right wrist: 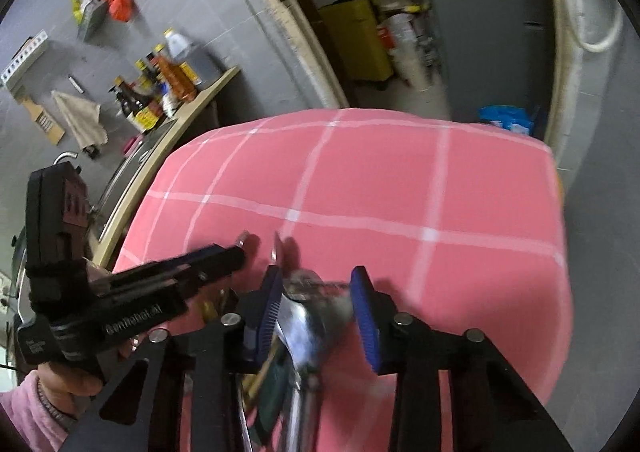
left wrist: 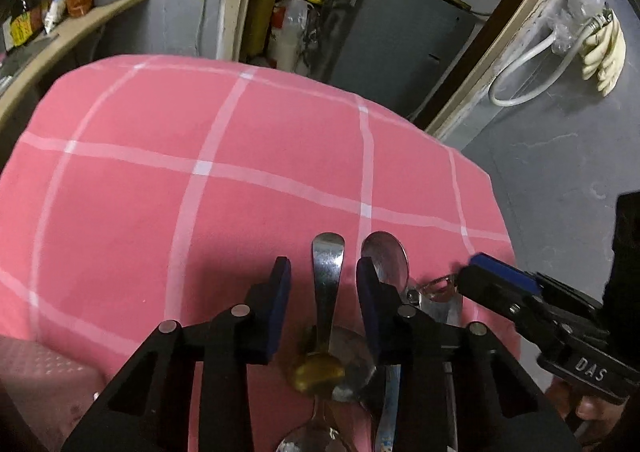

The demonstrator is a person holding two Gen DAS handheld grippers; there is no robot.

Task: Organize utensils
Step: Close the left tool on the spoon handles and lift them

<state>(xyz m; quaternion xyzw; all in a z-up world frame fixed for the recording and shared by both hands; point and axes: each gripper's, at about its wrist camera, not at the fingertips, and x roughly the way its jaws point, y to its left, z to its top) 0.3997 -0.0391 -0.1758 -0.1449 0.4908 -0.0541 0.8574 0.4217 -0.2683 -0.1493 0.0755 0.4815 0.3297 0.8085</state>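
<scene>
The utensils lay in a loose pile on the pink checked tablecloth (left wrist: pixel 240 171) at the near edge of the table, toward its right-hand side.

The left gripper (left wrist: pixel 324 292) hung directly over the pile with its blue-padded fingers (left wrist: pixel 280 292) set well apart and nothing between them in grip. Centred in that gap lay the flat steel handle of a spoon (left wrist: pixel 328 272), its long axis running straight away from the gripper toward the far edge, rounded handle end farthest, while its bowl (left wrist: pixel 318 370), which looked amber or gold-tinted, sat back beneath the gripper body. The left gripper was judged the better placed of the two for this piece: the handle ran parallel to the fingers, so a straight descent and a squeeze across its width should meet it.

Just beside it to the right lay a second steel spoon (left wrist: pixel 390 260), bowl pointing away, partly hidden by the right finger of that gripper. More steel bowls and a handle with a blue printed pattern (left wrist: pixel 390 404) overlapped below.

The right gripper (right wrist: pixel 316 312) also stood wide open over the right part of the pile, above a blurred shiny steel piece (right wrist: pixel 304 328); whether its pads touched that metal could not be told.
</scene>
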